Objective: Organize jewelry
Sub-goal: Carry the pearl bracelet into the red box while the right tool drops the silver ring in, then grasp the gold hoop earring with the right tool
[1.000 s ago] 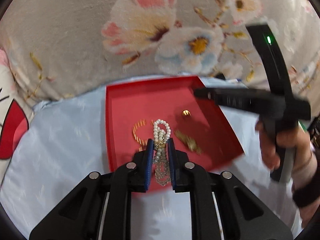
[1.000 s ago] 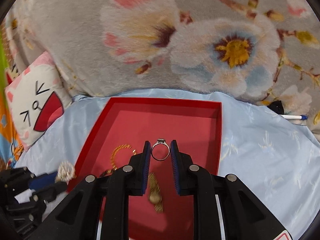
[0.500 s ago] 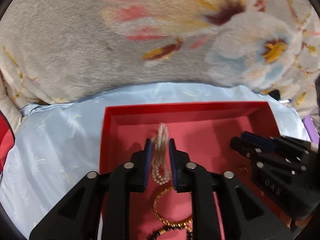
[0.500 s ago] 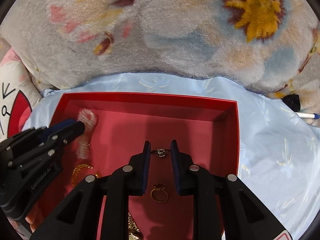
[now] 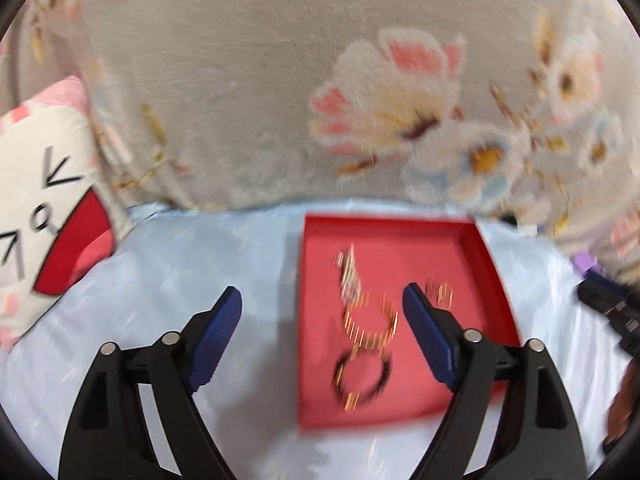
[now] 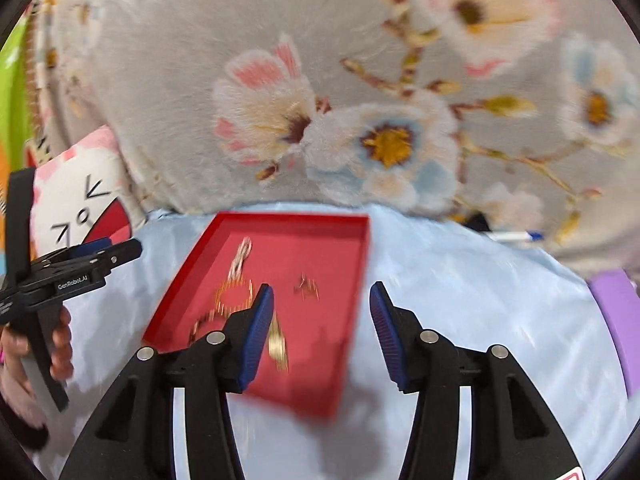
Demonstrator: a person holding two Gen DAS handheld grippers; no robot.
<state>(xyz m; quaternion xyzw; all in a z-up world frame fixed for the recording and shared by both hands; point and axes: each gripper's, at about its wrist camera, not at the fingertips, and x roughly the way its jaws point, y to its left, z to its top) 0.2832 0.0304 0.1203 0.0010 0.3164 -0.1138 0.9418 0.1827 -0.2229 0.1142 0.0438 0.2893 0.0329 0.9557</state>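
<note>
A red tray (image 5: 384,222) lies on the pale blue sheet. In it, blurred, lie a pearl necklace (image 5: 348,276), a gold bangle (image 5: 372,320), a black bead bracelet (image 5: 362,376) and a small ring (image 5: 442,294). My left gripper (image 5: 322,296) hovers over the tray's left edge, jaws opening wide, with nothing held. My right gripper (image 6: 322,292) hangs above the tray's (image 6: 292,218) near right side, its jaws opening and empty. Its view shows the pearl necklace (image 6: 242,256), the bangle (image 6: 234,296), the ring (image 6: 306,286) and a gold pendant (image 6: 278,346).
A grey floral blanket (image 6: 360,80) rises behind the sheet. A cat-face pillow (image 5: 44,200) leans at the left. A purple object (image 6: 618,320) and a pen (image 6: 516,236) lie at the right. A hand (image 6: 60,340) holds the left gripper (image 6: 80,268).
The left gripper let go of the pearl necklace and the right let go of the ring; both now lie in the tray. Both grippers opened and drew back from the tray.
</note>
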